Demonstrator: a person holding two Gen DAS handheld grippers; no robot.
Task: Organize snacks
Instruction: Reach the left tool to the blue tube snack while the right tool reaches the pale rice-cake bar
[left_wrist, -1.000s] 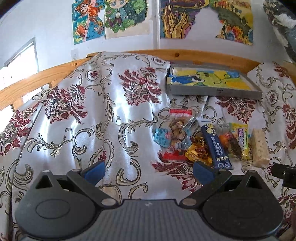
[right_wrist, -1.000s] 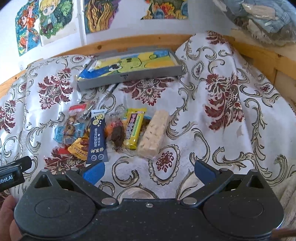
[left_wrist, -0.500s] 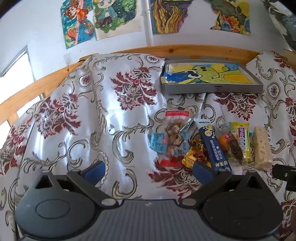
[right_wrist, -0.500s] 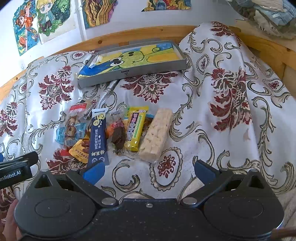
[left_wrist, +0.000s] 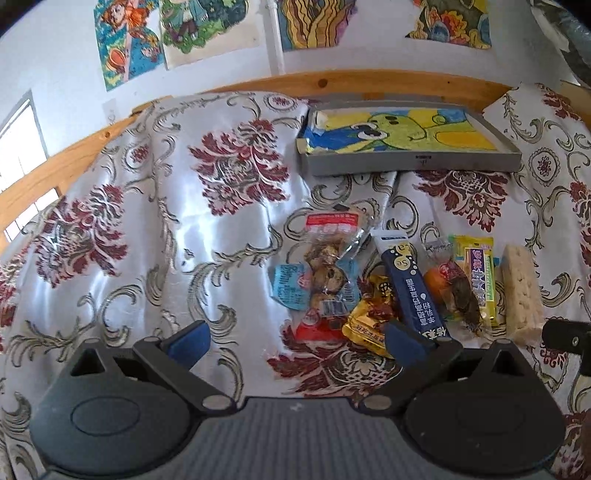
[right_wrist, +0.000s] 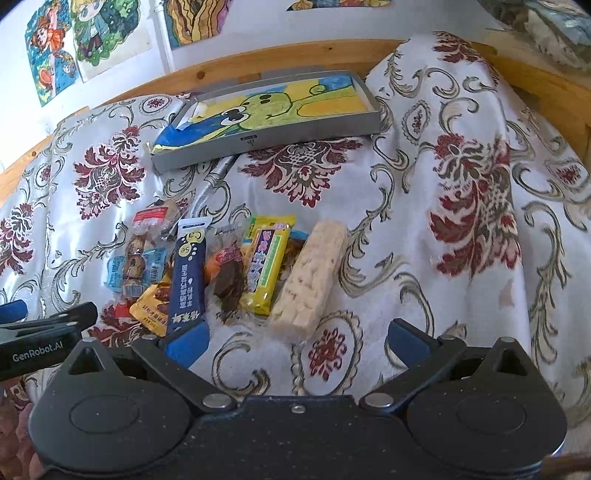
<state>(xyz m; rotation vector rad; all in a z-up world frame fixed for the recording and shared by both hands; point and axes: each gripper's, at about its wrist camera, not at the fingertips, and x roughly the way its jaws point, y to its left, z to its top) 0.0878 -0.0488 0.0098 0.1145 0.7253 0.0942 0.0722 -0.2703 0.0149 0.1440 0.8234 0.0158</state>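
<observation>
Several wrapped snacks lie in a loose row on a floral cloth: a clear bag with a red label (left_wrist: 328, 254), a gold packet (left_wrist: 369, 317), a dark blue stick pack (left_wrist: 410, 291) (right_wrist: 190, 273), a yellow bar (right_wrist: 267, 262) and a pale rice bar (right_wrist: 312, 277) (left_wrist: 521, 291). Beyond them rests a grey tray (left_wrist: 410, 162) (right_wrist: 273, 133) lined with a cartoon picture. My left gripper (left_wrist: 295, 339) hangs open just short of the gold packet. My right gripper (right_wrist: 295, 339) is open too, just before the rice bar. Neither holds anything.
A wooden rail (left_wrist: 332, 83) edges the cloth at the back, under a wall with posters (left_wrist: 129, 40). Bare cloth spreads to the left (left_wrist: 147, 240) and right (right_wrist: 461, 240) of the snacks. The left gripper's body (right_wrist: 40, 339) shows at the right wrist view's left edge.
Both grippers have moved forward toward the snacks, which now look larger and nearer. Both stay open and no snack has moved.
</observation>
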